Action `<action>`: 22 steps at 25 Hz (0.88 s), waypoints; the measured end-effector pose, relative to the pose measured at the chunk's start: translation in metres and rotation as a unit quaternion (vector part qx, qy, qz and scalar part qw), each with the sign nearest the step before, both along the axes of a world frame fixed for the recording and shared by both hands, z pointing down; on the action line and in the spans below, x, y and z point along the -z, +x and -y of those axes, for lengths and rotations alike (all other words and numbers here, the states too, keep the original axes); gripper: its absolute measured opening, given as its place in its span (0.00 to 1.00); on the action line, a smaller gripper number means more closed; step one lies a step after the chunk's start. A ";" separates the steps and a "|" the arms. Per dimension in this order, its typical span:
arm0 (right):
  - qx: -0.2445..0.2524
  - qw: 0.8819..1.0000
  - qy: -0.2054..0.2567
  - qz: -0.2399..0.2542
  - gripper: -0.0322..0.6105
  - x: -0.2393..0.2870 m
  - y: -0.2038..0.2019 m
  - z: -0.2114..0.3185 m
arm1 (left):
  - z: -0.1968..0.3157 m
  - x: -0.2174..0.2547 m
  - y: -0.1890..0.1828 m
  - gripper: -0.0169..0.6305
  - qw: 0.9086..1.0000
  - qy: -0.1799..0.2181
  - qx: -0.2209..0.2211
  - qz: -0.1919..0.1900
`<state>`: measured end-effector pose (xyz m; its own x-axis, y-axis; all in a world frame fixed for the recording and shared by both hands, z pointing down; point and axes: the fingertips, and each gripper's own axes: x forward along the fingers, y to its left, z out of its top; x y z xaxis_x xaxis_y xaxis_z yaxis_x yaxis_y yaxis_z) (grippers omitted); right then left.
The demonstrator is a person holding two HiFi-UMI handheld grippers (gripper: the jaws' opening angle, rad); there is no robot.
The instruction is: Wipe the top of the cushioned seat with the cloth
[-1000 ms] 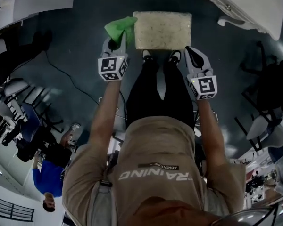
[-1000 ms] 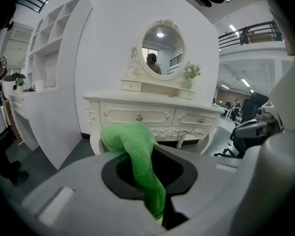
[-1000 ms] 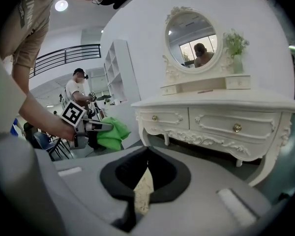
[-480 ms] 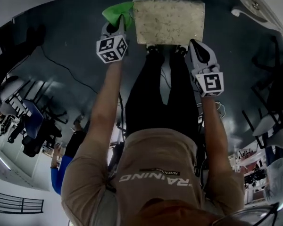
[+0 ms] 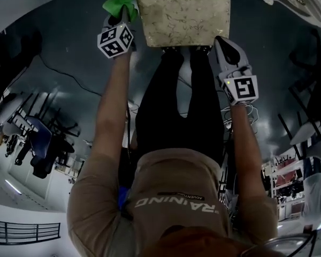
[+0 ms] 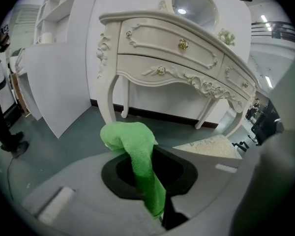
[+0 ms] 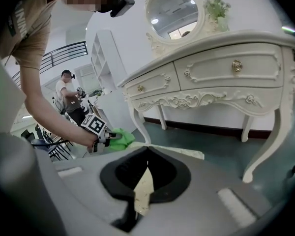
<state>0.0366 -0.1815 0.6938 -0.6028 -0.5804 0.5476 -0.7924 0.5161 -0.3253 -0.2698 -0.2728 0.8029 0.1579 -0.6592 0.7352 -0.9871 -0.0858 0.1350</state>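
left gripper [image 5: 122, 16] pinching green cloth [image 5: 116, 3], shirt [image 5: 176, 175] "raining"

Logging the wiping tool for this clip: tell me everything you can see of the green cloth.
The green cloth is a small, soft rag with a terry-like nap, plain bright green. The left gripper is shut on it: a narrow stretch is pinched between the jaws, and the rest bunches into a rounded lump past the jaw tips. It sits beside the left edge of the cushioned seat; whether it touches the seat cannot be told.
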 end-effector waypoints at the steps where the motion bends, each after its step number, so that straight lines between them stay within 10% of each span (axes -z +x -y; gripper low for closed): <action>1: -0.003 1.000 -0.002 0.002 0.05 0.000 0.002 0.002 | 0.003 -0.003 0.002 0.10 1.000 -0.001 -0.002 0.001; 12: -0.004 0.999 -0.004 0.036 0.05 -0.013 0.021 0.010 | 0.028 -0.028 0.033 0.10 1.000 -0.019 -0.003 0.000; 22: -0.005 0.999 0.000 0.050 0.05 -0.014 0.077 0.011 | 0.034 -0.034 0.138 0.10 0.996 -0.041 -0.081 0.006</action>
<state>0.1133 -0.1923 0.7082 -0.6477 -0.5874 0.4852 -0.7618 0.5078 -0.4022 -0.1313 -0.3067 0.8366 0.2480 -0.5632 0.7882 -0.9627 -0.2338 0.1359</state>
